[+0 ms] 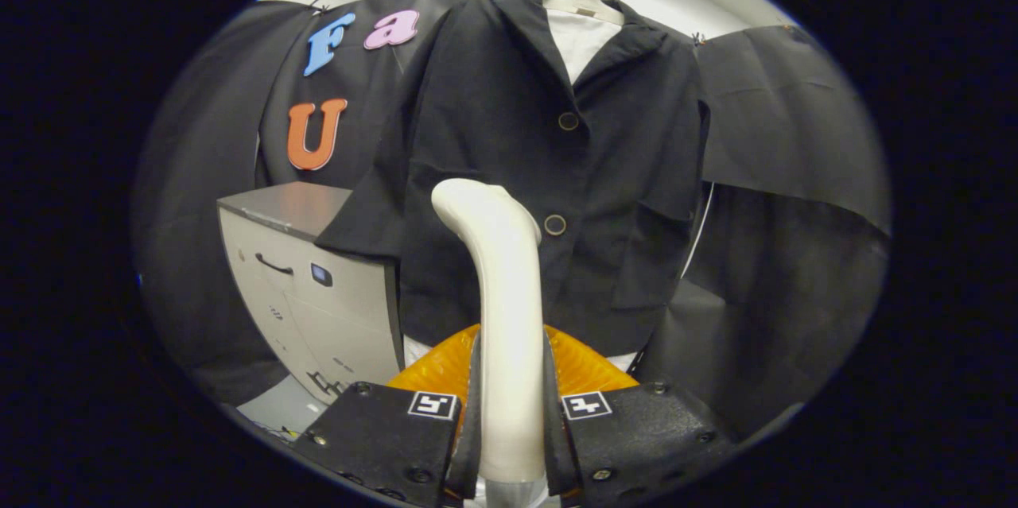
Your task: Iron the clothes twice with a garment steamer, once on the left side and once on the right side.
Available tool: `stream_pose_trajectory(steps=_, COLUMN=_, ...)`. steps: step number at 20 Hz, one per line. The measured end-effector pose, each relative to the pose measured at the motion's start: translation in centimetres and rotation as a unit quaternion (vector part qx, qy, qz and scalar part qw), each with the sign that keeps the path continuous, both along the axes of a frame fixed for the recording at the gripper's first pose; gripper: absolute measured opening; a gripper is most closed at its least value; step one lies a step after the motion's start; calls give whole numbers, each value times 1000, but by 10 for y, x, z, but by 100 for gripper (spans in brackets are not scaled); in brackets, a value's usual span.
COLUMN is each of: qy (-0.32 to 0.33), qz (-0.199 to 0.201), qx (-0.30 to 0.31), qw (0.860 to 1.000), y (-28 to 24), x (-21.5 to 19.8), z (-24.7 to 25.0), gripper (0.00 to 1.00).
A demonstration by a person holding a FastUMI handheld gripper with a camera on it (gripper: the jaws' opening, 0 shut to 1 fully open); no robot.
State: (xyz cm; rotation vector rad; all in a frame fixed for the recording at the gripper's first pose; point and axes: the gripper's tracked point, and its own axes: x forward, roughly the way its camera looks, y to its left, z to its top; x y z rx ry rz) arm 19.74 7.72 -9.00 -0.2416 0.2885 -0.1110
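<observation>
- the claw (510, 420), at the bottom centre of the frame, is pinching the garment steamer (501, 293) by its pale handle; both fingers press on the handle's sides, so the tool stands upright and firm between them.
- the steamer's curved head reaches up to the middle of the frame, bent away toward the cloth, likely so its steam face meets the fabric square on. whether the head touches the fabric cannot be told from here.
- an orange ribbed part (445, 369) of the steamer shows low behind the fingers, on both sides of the handle.
- the black jacket (493, 110) hangs on a pale hanger (584, 3) at the upper centre, over a white shirt (584, 39), so the front falls flat and open to a vertical pass.
- the steamer head sits over the jacket's panel in the left half of the frame, just beside the lower button (554, 225); this looks like a pass on that side, with the other side beyond the button line yet to be judged.
- a grey cabinet (302, 285) stands at the lower left, under the jacket's sleeve, near enough that a downward stroke should stay clear of it.
- risk: the hanging sleeve may swing or fold if pushed.
</observation>
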Motion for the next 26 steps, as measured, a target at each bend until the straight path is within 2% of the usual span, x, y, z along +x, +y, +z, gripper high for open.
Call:
stream_pose_trajectory(steps=18, qy=120, qz=-62, qx=14, qw=991, y=-14, x=-46, z=-114, gripper=35)
stream_pose_trajectory(steps=22, qy=109, qz=-59, qx=18, qw=992, y=-15, x=-55, z=-101, gripper=35)
stream_pose_trajectory(steps=26, qy=67, qz=-71, qx=32, qw=995, y=-28, x=-63, z=-43, gripper=35)
